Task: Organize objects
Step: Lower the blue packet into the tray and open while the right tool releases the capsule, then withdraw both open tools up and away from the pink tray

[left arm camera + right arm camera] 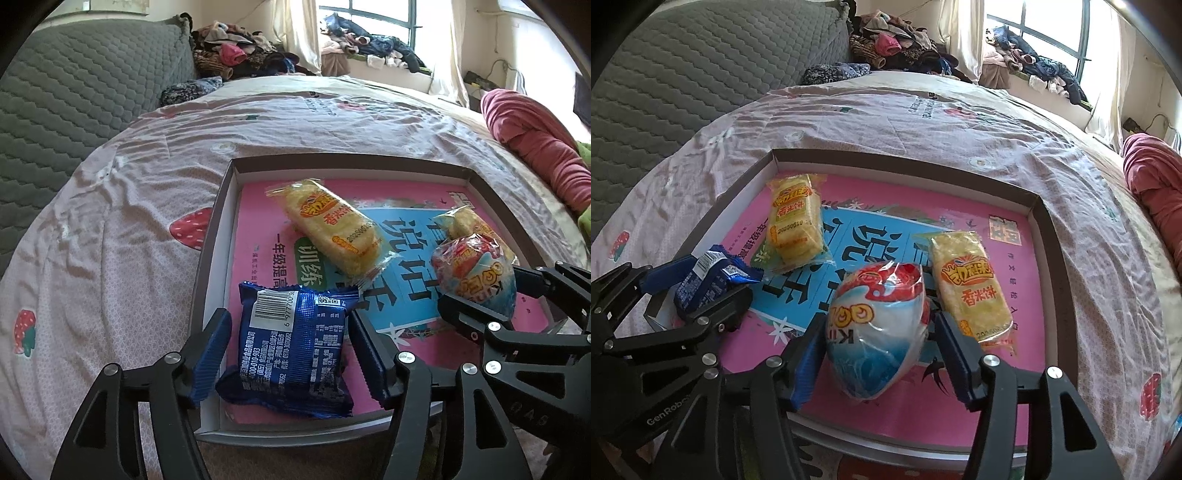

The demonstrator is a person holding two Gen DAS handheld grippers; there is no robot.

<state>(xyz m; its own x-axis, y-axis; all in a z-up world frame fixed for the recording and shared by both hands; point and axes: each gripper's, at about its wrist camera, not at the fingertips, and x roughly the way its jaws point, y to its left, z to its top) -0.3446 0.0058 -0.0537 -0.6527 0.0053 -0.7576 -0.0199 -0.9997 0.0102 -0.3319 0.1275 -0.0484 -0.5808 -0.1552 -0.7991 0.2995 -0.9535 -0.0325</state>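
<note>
A shallow cardboard box (221, 206) lined with a pink and blue book cover lies on the bed. My left gripper (290, 347) is open around a blue snack packet (295, 343) that rests in the box's near left corner; the pads stand just off its sides. My right gripper (877, 354) is open around an egg-shaped wrapped sweet (879, 325) resting in the box; it also shows in the left wrist view (476, 273). Two yellow rice cracker packs (796, 221) (971, 291) lie in the box. The blue packet shows at the left of the right wrist view (709, 284).
The bed has a pink strawberry-print sheet (122, 229). A grey quilted cushion (66, 92) lies at the far left. Piles of clothes (240, 51) sit at the back by the window. A red blanket (535, 144) lies at the right.
</note>
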